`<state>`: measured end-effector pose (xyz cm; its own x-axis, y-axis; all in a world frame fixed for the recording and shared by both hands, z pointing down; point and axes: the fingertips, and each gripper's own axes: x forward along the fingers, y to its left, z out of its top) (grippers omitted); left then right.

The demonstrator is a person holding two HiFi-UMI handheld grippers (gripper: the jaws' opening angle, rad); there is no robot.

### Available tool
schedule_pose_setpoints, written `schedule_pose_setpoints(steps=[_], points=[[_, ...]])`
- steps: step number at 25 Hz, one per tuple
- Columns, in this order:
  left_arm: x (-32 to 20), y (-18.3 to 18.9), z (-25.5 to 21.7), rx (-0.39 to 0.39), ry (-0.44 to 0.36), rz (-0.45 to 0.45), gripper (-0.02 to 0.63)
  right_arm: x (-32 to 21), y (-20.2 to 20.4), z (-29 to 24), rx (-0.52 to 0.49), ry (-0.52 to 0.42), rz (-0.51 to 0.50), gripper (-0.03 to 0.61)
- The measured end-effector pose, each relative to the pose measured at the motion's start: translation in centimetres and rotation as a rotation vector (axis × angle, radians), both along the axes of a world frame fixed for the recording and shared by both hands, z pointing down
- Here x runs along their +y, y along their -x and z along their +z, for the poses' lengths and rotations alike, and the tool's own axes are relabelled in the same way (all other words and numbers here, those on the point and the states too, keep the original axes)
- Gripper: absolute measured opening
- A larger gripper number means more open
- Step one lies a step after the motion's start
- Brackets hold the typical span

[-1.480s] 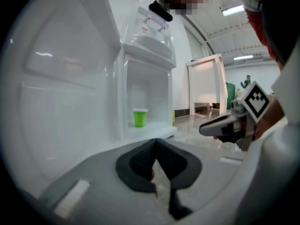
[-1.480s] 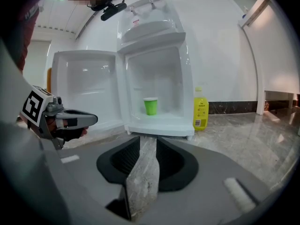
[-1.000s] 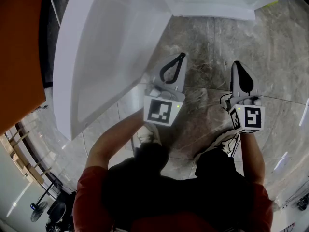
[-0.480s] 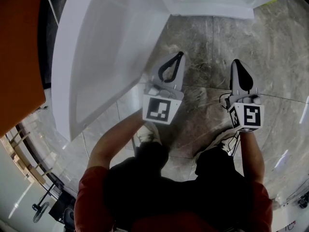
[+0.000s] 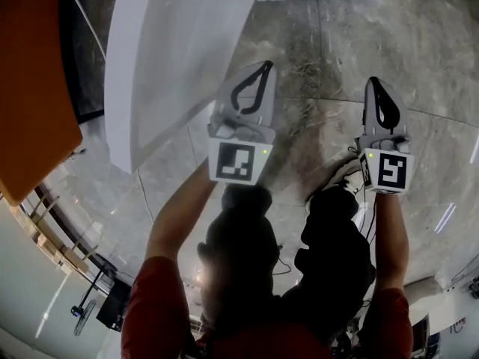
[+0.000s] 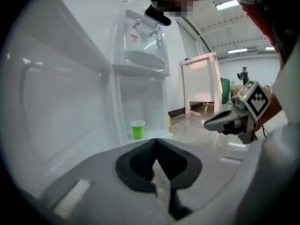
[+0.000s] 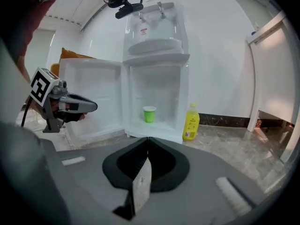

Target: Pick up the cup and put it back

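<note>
A small green cup [image 7: 149, 114] stands upright in the open lower compartment of a white water dispenser [image 7: 152, 46]. It also shows in the left gripper view, where the cup [image 6: 138, 129] is some way ahead of the jaws. Neither gripper is near it. My left gripper [image 5: 263, 67] is shut and empty, held above the floor beside the open door. My right gripper [image 5: 376, 83] is also shut with nothing in it, level with the left one. The head view does not show the cup.
The dispenser's white door [image 5: 172, 58] swings open to the left. A yellow bottle [image 7: 191, 122] stands on the marble floor [image 5: 419, 58] right of the dispenser. An orange object [image 5: 34, 88] lies far left, a white table [image 6: 201, 78] further right.
Both grippers have risen toward the head camera and look larger, still shut. The head view has shifted, and the green cup at its top edge has dropped out of frame.
</note>
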<state>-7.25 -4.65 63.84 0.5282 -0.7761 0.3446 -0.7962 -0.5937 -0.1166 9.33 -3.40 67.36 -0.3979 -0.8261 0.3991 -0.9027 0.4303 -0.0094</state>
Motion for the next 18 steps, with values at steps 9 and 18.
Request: schedule_pose_setpoints(steps=[9,18], points=[[1.5,-1.6,-17.1,0.102,0.079,-0.093,0.000,2.3,-1.2,-18.4,-0.033,0.035,0.037,0.002],[-0.2,0.8,-38.6,0.147,0.044,-0.225,0.000,2.2,-2.7,-38.7,-0.110,0.056,0.133,0.002]])
